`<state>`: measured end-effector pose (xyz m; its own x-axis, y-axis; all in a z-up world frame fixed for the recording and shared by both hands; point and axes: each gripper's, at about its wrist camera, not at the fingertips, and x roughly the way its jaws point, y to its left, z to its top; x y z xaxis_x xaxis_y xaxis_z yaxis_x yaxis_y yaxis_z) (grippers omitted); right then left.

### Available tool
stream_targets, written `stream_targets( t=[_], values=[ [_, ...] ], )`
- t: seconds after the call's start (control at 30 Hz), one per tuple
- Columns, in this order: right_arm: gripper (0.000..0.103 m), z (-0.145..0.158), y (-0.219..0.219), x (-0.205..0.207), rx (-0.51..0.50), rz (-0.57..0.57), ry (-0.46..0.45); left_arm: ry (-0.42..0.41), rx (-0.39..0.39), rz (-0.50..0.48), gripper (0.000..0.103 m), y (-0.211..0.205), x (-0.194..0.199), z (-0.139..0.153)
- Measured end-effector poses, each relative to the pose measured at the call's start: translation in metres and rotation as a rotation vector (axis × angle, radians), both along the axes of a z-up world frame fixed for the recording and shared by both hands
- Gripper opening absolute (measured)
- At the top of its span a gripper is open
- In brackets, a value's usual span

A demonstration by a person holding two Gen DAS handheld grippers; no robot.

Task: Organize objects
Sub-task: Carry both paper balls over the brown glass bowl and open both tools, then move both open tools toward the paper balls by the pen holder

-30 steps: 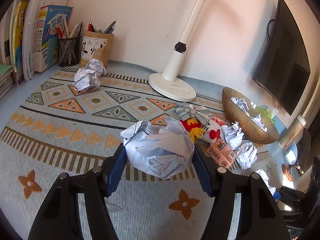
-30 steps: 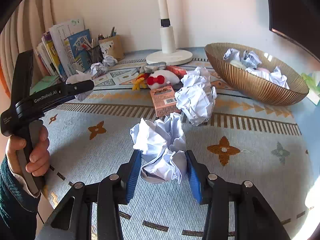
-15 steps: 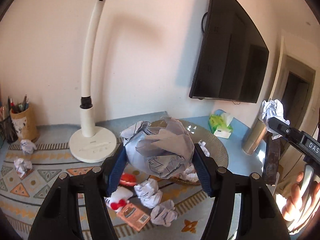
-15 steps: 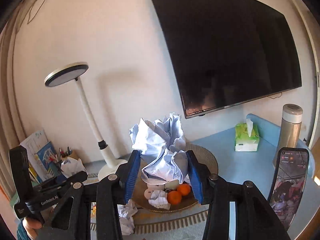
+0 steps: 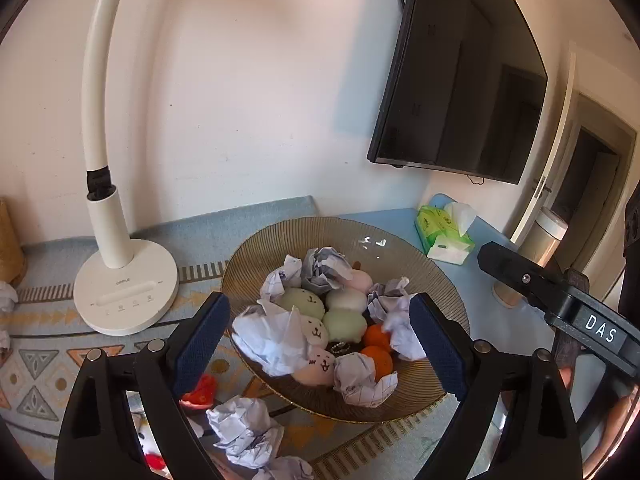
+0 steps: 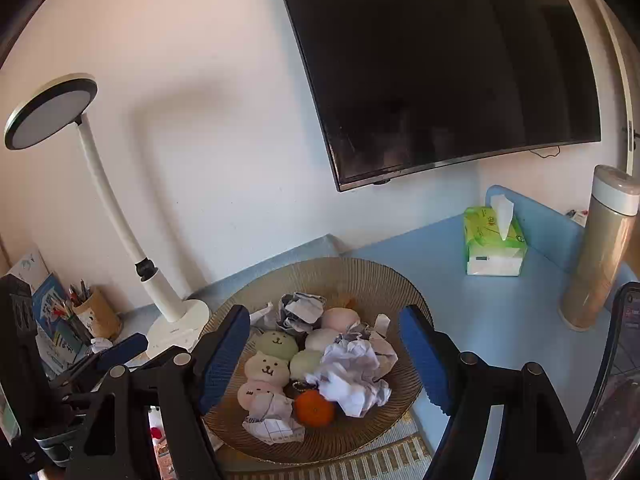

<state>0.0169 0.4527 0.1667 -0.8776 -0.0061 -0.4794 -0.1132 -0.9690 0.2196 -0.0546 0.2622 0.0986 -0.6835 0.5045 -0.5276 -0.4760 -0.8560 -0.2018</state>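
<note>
A golden ribbed bowl [image 5: 340, 236] holds pastel plush buns [image 5: 302, 302], two oranges [image 5: 376, 336] and several crumpled paper balls. My left gripper [image 5: 320, 340] hovers over it, jaws opening; a paper ball [image 5: 272, 340] lies loose in the bowl below them, touching neither pad. In the right wrist view the same bowl [image 6: 320, 268] sits under my right gripper [image 6: 324, 356], whose jaws are also opening. Another paper ball [image 6: 352, 376] rests on the heap beside an orange [image 6: 315, 408], clear of both pads.
A white desk lamp [image 5: 124, 288] stands left of the bowl. Loose paper balls [image 5: 244, 428] and a red-and-white plush lie on the patterned mat in front. A green tissue pack [image 6: 494, 240], a beige flask [image 6: 600, 248] and a phone [image 6: 624, 360] stand to the right.
Both grippers lifted their paper balls off the mat and carried them over the bowl. Both jaws have spread, and the two balls now lie in the bowl.
</note>
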Motion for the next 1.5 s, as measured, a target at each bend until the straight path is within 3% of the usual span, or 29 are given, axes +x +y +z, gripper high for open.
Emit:
stream_targets(
  t=[0.17, 0.27, 0.3, 0.37, 0.47, 0.53, 0.63, 0.7, 0.8, 0.93, 1.23, 1.37, 1.43, 1.5],
  values=[
    [0.079, 0.008, -0.048, 0.026, 0.048, 0.156, 0.024, 0.046, -0.01, 0.051, 0.091, -0.051, 0.042, 0.004],
    [0.097, 0.006, -0.08, 0.049, 0.05, 0.243, 0.064, 0.076, -0.024, 0.141, 0.092, -0.096, 0.071, 0.003],
    [0.103, -0.002, -0.091, 0.057, 0.047, 0.265, 0.068, 0.081, -0.023, 0.179, 0.094, -0.113, 0.08, 0.0],
    [0.103, -0.03, -0.112, 0.068, 0.067, 0.306, 0.063, 0.06, -0.017, 0.261, 0.102, -0.145, 0.093, -0.015],
    [0.103, -0.081, -0.135, 0.067, 0.17, 0.291, -0.006, -0.036, -0.044, 0.398, 0.102, -0.186, 0.094, -0.055],
    [0.103, -0.098, -0.139, 0.063, 0.203, 0.272, -0.039, -0.082, -0.071, 0.439, 0.101, -0.201, 0.093, -0.081],
    [0.103, -0.095, -0.14, 0.062, 0.208, 0.28, -0.015, -0.11, -0.048, 0.438, 0.1, -0.211, 0.093, -0.09],
    [0.103, -0.102, -0.143, 0.057, 0.223, 0.284, -0.048, -0.057, -0.05, 0.452, 0.101, -0.209, 0.097, -0.088],
    [0.103, -0.108, -0.152, 0.05, 0.292, 0.263, -0.099, -0.118, -0.09, 0.436, 0.101, -0.203, 0.087, -0.095],
    [0.103, -0.109, -0.157, 0.052, 0.328, 0.274, -0.101, -0.126, -0.055, 0.44, 0.101, -0.209, 0.09, -0.096],
    [0.103, -0.115, -0.142, 0.038, 0.241, 0.254, -0.187, -0.132, -0.024, 0.452, 0.101, -0.214, 0.092, -0.096],
    [0.103, -0.111, -0.151, 0.031, 0.231, 0.314, -0.242, -0.1, -0.013, 0.452, 0.101, -0.22, 0.1, -0.09],
    [0.103, -0.1, -0.163, 0.022, 0.19, 0.368, -0.277, -0.096, -0.048, 0.412, 0.101, -0.229, 0.1, -0.082],
    [0.103, -0.079, -0.185, 0.008, 0.14, 0.424, -0.286, -0.033, -0.12, 0.417, 0.101, -0.243, 0.102, -0.07]
  ],
)
